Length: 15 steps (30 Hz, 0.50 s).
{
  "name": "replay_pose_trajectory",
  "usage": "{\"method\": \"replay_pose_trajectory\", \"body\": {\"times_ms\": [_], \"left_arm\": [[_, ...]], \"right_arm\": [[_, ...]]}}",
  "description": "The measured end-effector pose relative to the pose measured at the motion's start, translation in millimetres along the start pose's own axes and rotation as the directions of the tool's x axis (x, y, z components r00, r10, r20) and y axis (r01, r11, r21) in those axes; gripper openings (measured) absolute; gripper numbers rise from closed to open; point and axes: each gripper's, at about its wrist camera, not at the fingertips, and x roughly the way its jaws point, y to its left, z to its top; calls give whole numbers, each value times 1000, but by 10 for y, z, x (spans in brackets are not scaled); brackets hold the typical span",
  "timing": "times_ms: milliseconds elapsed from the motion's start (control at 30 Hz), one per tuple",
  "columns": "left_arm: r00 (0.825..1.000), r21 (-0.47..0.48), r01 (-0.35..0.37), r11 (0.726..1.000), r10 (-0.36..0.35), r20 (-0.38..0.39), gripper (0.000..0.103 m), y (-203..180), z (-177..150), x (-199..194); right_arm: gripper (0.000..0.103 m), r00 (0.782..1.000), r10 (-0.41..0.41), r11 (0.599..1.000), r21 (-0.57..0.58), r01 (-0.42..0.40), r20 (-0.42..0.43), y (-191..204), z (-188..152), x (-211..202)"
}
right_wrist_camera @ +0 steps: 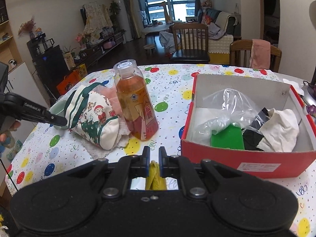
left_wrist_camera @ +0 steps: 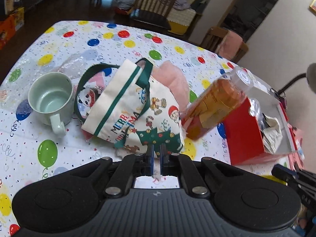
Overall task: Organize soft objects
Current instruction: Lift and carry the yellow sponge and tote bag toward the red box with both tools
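left hand-held gripper clamps Christmas bag | right hand-held gripper pinches yellow cloth

My left camera looks down close at the bag. My right camera looks across the table. Both see the bottle.

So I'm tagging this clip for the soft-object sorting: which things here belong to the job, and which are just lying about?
Belongs to the job:
- cream Christmas-print fabric tote bag
- pink fluffy cloth
- white fuzzy cloth under the bag
- yellow fabric item between the right gripper's jaws
- red cardboard box holding soft items

Just lying about:
- pale green ceramic mug
- clear plastic bottle of orange drink
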Motion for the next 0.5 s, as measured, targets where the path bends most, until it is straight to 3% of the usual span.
{"method": "replay_pose_trajectory", "body": {"times_ms": [67,167,200,233,267,367,500], "left_arm": [[1000,-2,-28,1000,28,11,8,-51,21,36],[999,-38,-32,999,33,21,28,-86,48,96],[999,-54,-34,998,36,27,51,-96,63,114],[999,-71,-41,997,44,33,80,-107,82,130],[997,-90,-51,995,55,44,89,-118,104,140],[995,-176,-66,982,78,63,91,-117,208,183],[992,-372,-94,923,121,47,91,-61,388,301]], "right_arm": [[7,1000,9,1000,-10,-9,-2,7,1,9],[7,1000,16,1000,-21,-16,-12,-15,1,58],[7,1000,19,1000,-24,-19,-15,-19,2,72],[7,1000,23,999,-25,-23,-17,-27,1,81],[7,999,27,999,-27,-28,-19,-37,-2,87],[7,999,40,999,-33,-41,-23,-63,-10,97],[7,998,57,997,-45,-59,-30,-106,-4,105]]}}
